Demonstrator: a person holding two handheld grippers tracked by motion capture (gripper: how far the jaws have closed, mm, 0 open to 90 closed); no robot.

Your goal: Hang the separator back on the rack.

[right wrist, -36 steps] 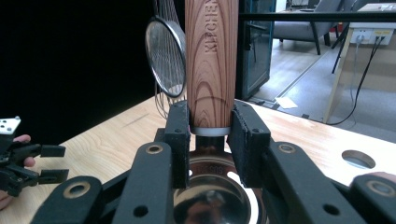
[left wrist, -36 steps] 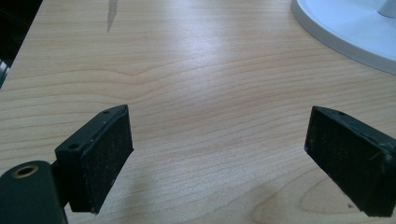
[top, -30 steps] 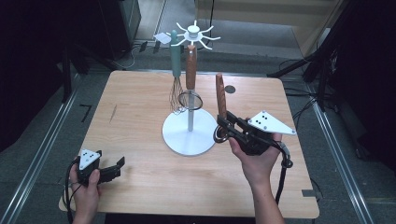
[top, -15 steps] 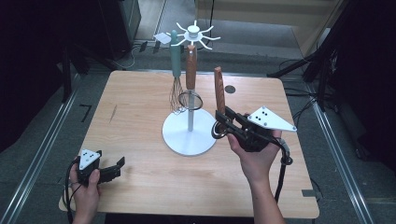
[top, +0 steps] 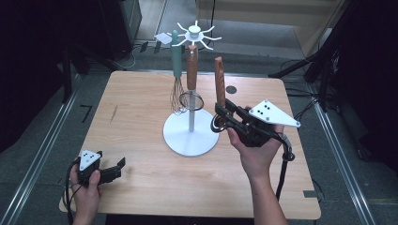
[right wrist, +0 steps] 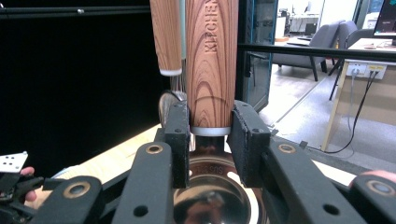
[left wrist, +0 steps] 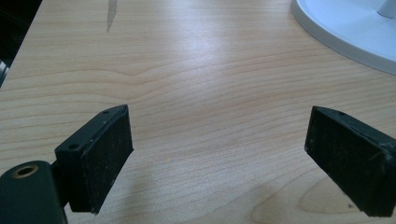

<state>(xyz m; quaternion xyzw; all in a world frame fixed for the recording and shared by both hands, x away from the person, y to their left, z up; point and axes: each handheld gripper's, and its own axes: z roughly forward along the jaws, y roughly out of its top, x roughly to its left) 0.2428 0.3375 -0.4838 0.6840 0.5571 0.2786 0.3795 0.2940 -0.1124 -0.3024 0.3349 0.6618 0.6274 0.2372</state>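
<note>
while resting low at the near left of the table (top: 141, 117), left gripper (top: 107, 172) gapes wide, holding nothing, well apart from the work. further right: white stand (top: 190, 136) with thin prongs on top, a green whisk (top: 176, 70) and a wood-handled tool (top: 192, 70) hanging straight down. just right of the pole: ladle (top: 219, 84), smooth brown wood handle upright, shiny metal bowl low. right gripper (right wrist: 209, 135), far nearer, squeezes it where wood meets metal. free prongs up and to the left.
</note>
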